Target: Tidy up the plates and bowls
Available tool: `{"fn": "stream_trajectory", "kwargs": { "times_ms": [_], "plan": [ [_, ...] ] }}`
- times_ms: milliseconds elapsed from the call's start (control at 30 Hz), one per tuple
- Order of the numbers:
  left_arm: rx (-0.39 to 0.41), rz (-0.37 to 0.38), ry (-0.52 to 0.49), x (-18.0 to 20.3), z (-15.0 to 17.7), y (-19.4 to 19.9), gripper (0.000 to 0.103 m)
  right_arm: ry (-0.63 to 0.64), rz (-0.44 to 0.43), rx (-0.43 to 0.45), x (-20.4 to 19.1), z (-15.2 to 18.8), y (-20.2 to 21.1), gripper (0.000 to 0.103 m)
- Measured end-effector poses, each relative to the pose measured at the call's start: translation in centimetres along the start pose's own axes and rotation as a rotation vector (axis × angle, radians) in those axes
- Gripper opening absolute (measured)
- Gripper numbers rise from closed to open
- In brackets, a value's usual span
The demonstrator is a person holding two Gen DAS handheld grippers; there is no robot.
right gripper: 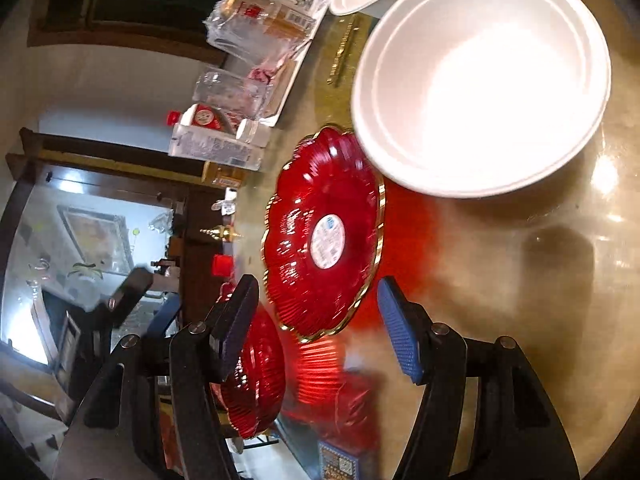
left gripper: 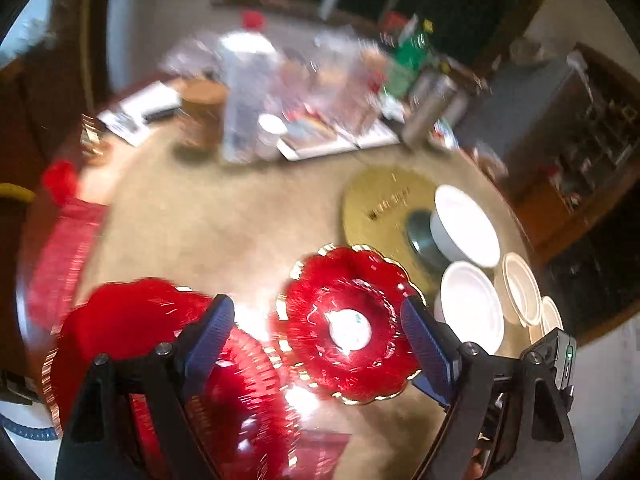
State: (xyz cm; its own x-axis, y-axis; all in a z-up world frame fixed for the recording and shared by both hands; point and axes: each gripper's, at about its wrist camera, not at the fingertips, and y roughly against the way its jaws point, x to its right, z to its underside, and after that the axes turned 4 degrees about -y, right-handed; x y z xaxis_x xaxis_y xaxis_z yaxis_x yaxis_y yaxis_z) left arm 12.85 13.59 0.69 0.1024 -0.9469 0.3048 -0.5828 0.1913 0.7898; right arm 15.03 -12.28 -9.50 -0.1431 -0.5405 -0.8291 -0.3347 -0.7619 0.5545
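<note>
Left wrist view, blurred: left gripper [left gripper: 316,336] jaws released, nothing held. A big red plate [left gripper: 132,332] lies near left on the bench [left gripper: 208,224], a small red plate [left gripper: 348,324] with a white sticker lies between the fingertips, untouched, and white bowls [left gripper: 472,308] sit right. Right gripper [right gripper: 320,320] jaws released too, the same small red plate [right gripper: 324,236] just beyond them, large white bowl [right gripper: 480,80] far right.

round white sticker [right gripper: 328,242] on red plate [right gripper: 320,236], print unreadable
</note>
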Motion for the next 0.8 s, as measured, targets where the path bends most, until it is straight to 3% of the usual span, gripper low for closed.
{"fn": "stream_trajectory", "kwargs": {
  "times_ms": [233, 500, 667, 733, 767, 800],
  "plan": [
    [-0.123, 0.016, 0.081, -0.5, -1.2, -4.9, 0.085, -0.035, -0.014, -0.004, 1.7, -1.7, -0.5, 0.062],
    [-0.175, -0.015, 0.042, 0.5, -1.4, -7.7, 0.084, -0.009, 0.002, 0.007, 1.3, -2.0, -0.6, 0.063],
    [-0.215, -0.075, 0.019, 0.4, -1.1, -8.9, 0.073, 0.016, 0.019, 0.015, 1.2, -2.3, -0.7, 0.062],
    [-0.239, -0.080, 0.005, 0.5, -1.0, -9.5, 0.063, 0.023, 0.031, 0.004, 1.2, -2.2, -1.0, 0.052],
    [-0.249, -0.089, 0.001, 0.6, -0.9, -9.8, 0.061, 0.021, 0.038, -0.003, 1.2, -2.3, -1.3, 0.043],
    [-0.254, -0.103, -0.003, 0.6, -0.8, -9.9, 0.051, 0.019, 0.047, -0.011, 1.3, -2.4, -1.6, 0.034]
  ]
}}
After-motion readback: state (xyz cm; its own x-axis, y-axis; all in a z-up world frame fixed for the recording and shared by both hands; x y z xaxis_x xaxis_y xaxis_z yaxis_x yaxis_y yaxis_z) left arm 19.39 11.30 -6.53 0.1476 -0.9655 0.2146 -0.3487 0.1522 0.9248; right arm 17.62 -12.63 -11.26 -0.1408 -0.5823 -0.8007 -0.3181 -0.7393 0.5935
